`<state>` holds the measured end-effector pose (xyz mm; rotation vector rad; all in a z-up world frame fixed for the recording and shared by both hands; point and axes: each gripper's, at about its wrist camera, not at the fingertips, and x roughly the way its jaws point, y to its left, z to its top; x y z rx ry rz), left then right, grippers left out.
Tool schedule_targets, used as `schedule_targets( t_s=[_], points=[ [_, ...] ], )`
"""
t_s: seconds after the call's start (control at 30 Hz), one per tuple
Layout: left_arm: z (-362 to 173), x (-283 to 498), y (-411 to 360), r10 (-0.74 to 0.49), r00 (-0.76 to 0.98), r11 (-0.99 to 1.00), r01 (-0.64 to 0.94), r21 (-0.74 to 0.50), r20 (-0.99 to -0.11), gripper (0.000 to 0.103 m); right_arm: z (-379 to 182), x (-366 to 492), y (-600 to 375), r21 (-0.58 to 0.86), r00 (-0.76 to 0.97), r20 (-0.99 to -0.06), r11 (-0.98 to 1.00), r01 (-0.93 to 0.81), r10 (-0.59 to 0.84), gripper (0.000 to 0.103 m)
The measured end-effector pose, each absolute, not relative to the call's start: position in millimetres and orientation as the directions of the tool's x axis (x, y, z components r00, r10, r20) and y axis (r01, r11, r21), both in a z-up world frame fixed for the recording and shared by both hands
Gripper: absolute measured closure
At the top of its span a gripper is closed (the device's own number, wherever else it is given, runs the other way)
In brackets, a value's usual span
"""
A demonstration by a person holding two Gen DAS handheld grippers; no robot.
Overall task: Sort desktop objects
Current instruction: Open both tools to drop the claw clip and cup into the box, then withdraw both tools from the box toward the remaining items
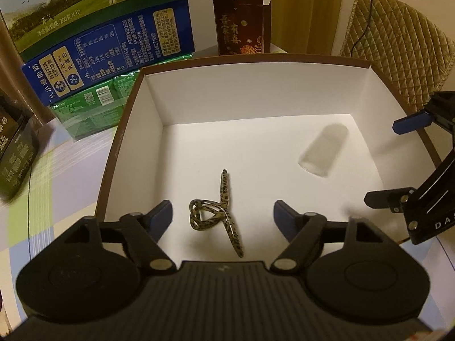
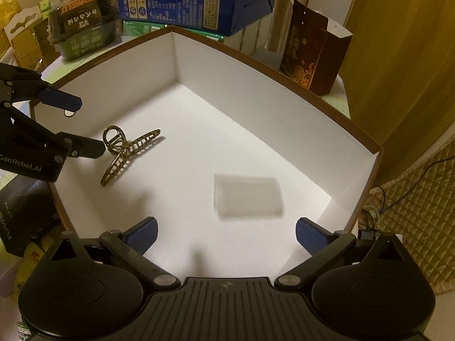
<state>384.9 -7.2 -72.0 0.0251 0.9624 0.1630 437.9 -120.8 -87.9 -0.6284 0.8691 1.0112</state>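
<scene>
Two grippers hang over the white box (image 1: pixel 153 108), both with jaws apart and nothing between them. Left gripper (image 1: pixel 223 221) sits at six o'clock above the clip (image 1: pixel 219 213); right gripper (image 2: pixel 226 234) at six below a blurred clear block (image 2: pixel 247 194).

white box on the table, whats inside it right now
Inside the white box lie a leopard-print hair claw clip and a blurred, translucent pale object, apart from each other. The near strip of the box floor is hidden by the gripper bodies.
</scene>
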Motion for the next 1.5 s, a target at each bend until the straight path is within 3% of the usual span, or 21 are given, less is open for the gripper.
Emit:
schedule_targets(
  t_s=[0.47,1.5],
  points=[
    [-49.7,363.0,-29.6,0.201,0.554,0.976,-0.184,0.116,-0.808,0.012,-63.0,418.8,-145.8,-0.037,0.272,-0.823,0.431,-0.902,0.498,0.002],
    [3.9,261.8,-50.9,0.208,0.627,0.973,-0.210,0.095,-0.751,0.008,-13.2,343.1,-213.2,0.062,0.344,-0.729,0.557,-0.828,0.592,0.002]
  ],
)
